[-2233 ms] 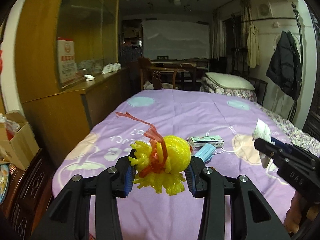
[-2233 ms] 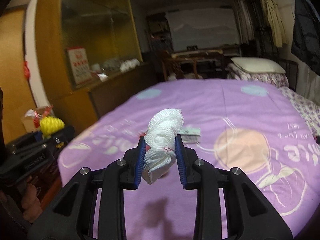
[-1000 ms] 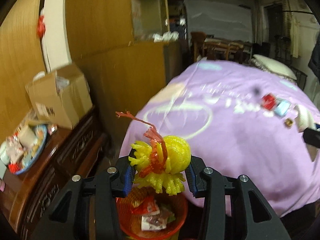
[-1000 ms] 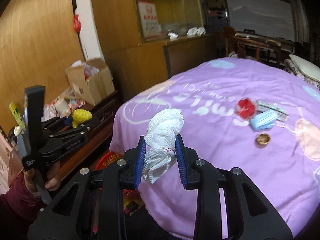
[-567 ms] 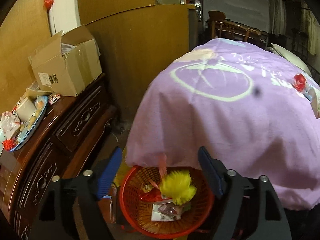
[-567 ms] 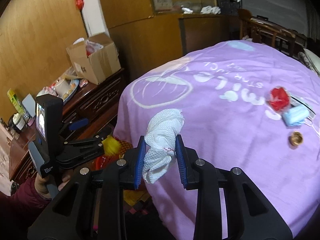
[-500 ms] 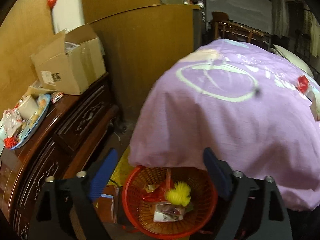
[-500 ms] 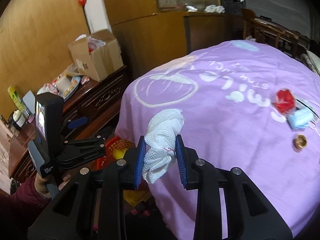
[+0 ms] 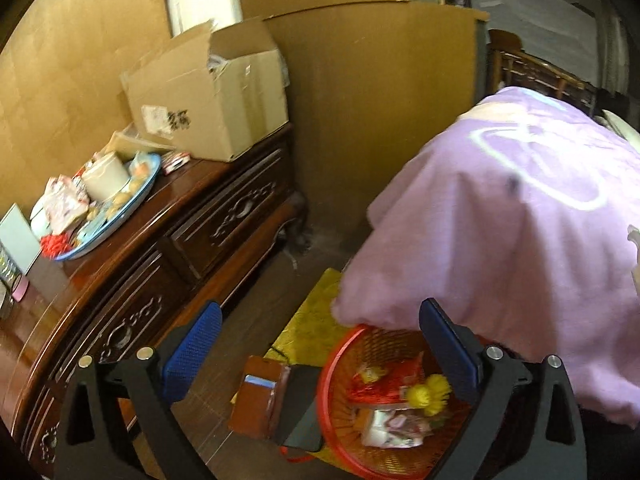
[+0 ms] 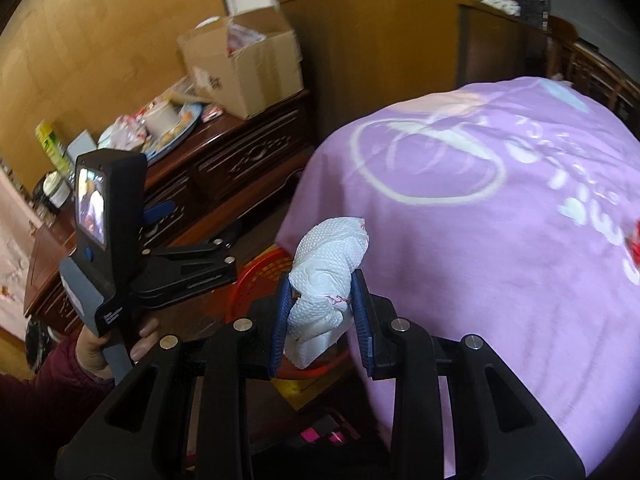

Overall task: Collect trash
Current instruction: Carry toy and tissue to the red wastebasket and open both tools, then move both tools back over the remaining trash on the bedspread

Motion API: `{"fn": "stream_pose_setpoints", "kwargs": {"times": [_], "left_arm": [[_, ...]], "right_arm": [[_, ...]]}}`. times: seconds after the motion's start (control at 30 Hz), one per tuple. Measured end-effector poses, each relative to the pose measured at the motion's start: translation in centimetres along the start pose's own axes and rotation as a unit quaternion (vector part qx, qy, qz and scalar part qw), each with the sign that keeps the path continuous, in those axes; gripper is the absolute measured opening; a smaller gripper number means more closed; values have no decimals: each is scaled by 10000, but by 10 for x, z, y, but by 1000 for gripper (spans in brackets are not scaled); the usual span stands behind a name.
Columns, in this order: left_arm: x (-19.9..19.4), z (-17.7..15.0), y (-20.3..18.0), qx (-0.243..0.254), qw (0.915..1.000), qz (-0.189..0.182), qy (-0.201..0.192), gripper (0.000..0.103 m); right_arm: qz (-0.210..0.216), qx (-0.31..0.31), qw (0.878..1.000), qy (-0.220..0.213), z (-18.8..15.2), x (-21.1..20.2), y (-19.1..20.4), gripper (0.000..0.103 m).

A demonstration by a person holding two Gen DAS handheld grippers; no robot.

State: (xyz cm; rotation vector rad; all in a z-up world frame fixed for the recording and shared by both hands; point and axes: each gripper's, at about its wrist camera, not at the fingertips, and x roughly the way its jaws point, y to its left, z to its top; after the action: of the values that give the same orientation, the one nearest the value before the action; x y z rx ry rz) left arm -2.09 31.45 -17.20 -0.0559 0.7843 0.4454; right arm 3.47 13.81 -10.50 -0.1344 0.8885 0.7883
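One tissue wad (image 10: 326,276), one red basket (image 9: 340,400).

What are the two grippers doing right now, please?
Left gripper: jaws opening wide, nothing between them.
Right gripper: shut on the white tissue wad.
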Motion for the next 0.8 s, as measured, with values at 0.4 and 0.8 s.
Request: {"fn": "stream_pose_setpoints", "kwargs": {"times": [0.4, 0.8], "left_arm": [[28, -10, 32, -256, 9985, 396, 283, 97], [15, -4, 24, -196, 9994, 252, 164, 97]], "right_arm": [[386, -112, 9984, 393, 20, 55, 15, 48], [225, 124, 9996, 108, 21, 37, 1, 56]]}}
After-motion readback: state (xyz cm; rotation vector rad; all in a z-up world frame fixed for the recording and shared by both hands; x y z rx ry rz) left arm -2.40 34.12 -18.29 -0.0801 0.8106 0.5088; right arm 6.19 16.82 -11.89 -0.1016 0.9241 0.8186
